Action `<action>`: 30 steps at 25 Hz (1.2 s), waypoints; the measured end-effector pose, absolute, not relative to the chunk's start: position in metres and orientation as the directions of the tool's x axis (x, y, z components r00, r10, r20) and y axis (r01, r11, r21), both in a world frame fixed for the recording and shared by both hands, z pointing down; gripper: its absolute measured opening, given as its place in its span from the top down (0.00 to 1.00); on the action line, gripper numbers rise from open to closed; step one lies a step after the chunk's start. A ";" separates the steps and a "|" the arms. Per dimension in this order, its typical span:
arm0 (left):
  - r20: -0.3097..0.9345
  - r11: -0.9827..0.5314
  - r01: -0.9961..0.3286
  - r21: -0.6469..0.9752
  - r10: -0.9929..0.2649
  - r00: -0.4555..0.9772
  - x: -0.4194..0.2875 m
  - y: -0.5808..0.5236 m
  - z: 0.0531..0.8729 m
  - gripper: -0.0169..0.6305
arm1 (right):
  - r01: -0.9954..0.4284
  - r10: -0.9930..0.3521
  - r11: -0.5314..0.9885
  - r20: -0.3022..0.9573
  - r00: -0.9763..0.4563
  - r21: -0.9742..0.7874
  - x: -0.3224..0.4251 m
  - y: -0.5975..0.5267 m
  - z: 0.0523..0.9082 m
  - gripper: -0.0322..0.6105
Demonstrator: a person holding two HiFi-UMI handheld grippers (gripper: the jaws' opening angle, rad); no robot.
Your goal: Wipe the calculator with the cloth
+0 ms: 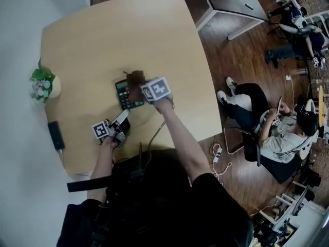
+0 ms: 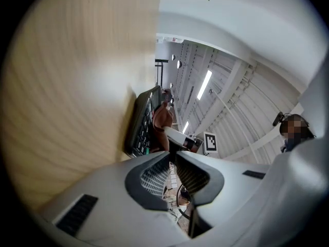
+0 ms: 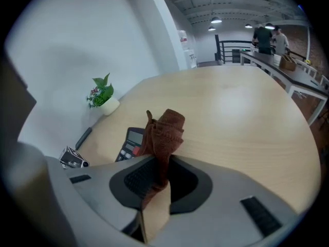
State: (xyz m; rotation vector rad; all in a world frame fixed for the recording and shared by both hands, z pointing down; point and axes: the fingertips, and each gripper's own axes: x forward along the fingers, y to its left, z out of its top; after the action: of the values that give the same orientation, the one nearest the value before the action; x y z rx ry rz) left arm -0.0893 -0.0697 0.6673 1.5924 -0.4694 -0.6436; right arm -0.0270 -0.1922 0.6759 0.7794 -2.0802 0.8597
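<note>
- The right gripper [image 3: 162, 171] has its jaws closed on a brown cloth [image 3: 165, 133]. The fabric is pinched between the dark pads and stands up in a bunched fold beyond the tips.
- It points steeply down at the table [image 1: 154, 35], and the cloth's free end sits at the far end of the calculator [image 1: 127, 94].
- In the left gripper view the cloth lies against the key face of the calculator.
- The left gripper [image 2: 172, 158] has its jaws drawn together with nothing between them. It lies roughly level, low over the tabletop.
- In the head view the left gripper sits just beside the near left end of the calculator. Whether it touches the calculator cannot be told.
- The calculator is dark, with a grey display and a red key. It lies flat on the light wooden table, on the half nearer the person and slightly skewed.
- A small potted plant [image 1: 43, 84] with flowers stands at the table's left edge, well apart from the calculator.
- A flat dark object [image 1: 56, 135] lies near that same edge, closer to the person.
- A seated person [image 1: 277, 133] is on a chair to the right of the table, on the wooden floor.
</note>
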 end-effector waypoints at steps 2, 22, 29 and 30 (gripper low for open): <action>-0.137 -0.125 0.073 0.989 -0.639 0.757 -0.088 -0.070 0.665 0.89 | -0.778 -0.270 0.562 0.826 -0.495 -0.282 0.002 -0.197 0.679 0.85; -0.131 -0.118 0.071 0.990 -0.639 0.758 -0.088 -0.069 0.668 0.89 | -0.626 -0.143 0.668 0.756 -0.639 -0.403 -0.104 -0.171 0.671 0.85; -0.137 -0.132 0.068 0.989 -0.637 0.759 -0.090 -0.070 0.668 0.89 | -0.713 -0.203 0.565 0.767 -0.608 -0.416 -0.027 -0.185 0.679 0.84; -0.137 -0.133 0.068 0.989 -0.636 0.759 -0.090 -0.069 0.668 0.89 | -0.729 -0.213 0.553 0.777 -0.592 -0.404 -0.015 -0.188 0.681 0.84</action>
State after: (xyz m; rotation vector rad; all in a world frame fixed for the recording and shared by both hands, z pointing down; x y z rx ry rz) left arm -0.0895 -0.0695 0.6678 1.6010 -0.4671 -0.6449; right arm -0.0149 -0.1879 0.6814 0.7544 -2.1039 0.9686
